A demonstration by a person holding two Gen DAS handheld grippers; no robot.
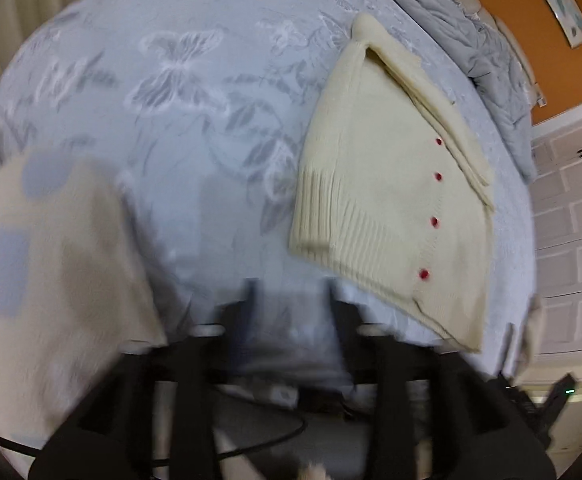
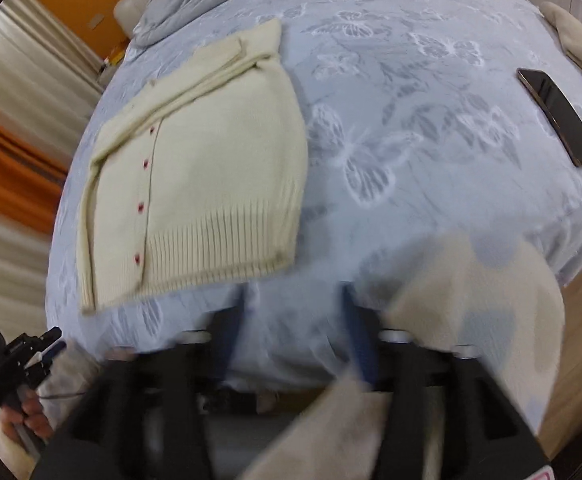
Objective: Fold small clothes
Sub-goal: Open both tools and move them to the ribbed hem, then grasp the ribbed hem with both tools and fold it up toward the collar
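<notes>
Two garments show. One cream knitted cardigan (image 1: 387,200) lies folded flat on the bed, ahead and to the right of the left gripper (image 1: 291,300) and ahead and to the left of the right gripper (image 2: 295,304); four red buttons (image 1: 434,222) run down its front, and a ribbed hem faces the tools. The second, a beige cloth with grey-blue patches (image 2: 483,308), is blurred and hangs close beside the right gripper's right finger; whether it is pinched there I cannot tell. From the left wrist camera the same cloth fills the near left. The left gripper's two fingers stand apart with nothing between them; the right gripper's fingers also stand apart, the bedspread showing in the gap. One dark phone (image 2: 557,116) lies face up far ahead to the right of the right gripper. The surface is a pale blue bedspread with a butterfly pattern (image 1: 179,80). One crumpled grey quilt (image 1: 467,40) is heaped at the far end. Orange wall (image 1: 547,60) and white panelled cabinets (image 1: 571,220) stand to the right of the left gripper.
</notes>
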